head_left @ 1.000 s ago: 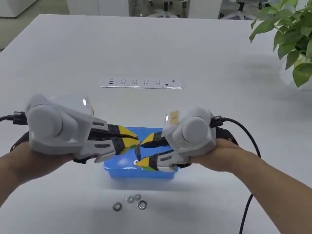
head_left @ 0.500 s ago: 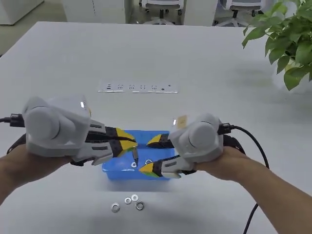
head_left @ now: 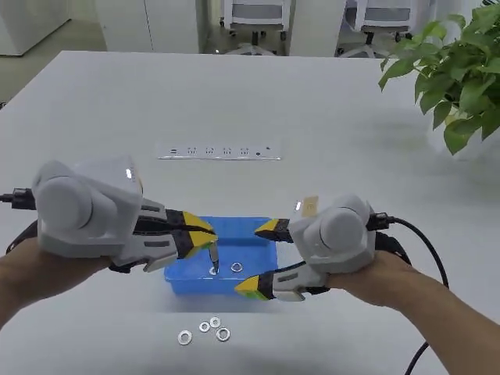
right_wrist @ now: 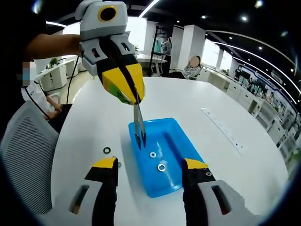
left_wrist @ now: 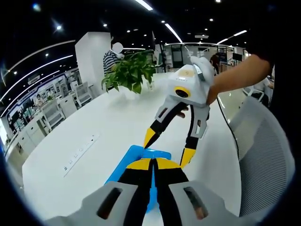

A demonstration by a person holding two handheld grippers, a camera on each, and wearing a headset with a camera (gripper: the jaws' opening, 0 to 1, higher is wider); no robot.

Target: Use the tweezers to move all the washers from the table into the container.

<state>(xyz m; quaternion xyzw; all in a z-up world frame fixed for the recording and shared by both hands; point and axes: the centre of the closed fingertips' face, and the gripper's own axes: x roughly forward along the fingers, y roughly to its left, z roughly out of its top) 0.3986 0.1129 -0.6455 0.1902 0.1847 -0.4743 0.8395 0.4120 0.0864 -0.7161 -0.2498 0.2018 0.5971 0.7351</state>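
My left gripper (head_left: 208, 233) is shut on a pair of metal tweezers (head_left: 212, 256). Their tips point down into the blue container (head_left: 258, 244), close to two washers (head_left: 237, 268) lying on its floor. The right gripper view shows the tweezers (right_wrist: 139, 125) hanging from the left gripper (right_wrist: 133, 96) into the container (right_wrist: 176, 141), beside the washers (right_wrist: 162, 167). My right gripper (head_left: 257, 258) is open at the container's right end, holding nothing. Several loose washers (head_left: 205, 328) lie on the white table just in front of the container.
A white power strip (head_left: 219, 151) lies on the table beyond the container. A green plant (head_left: 453, 86) stands at the far right edge. Office chairs stand past the table's far side. A black cable trails from the right gripper.
My right gripper has drawn back to the right, away from the left gripper's jaws. The tweezers stay over the container with their tips lower inside it. The head camera has tilted up.
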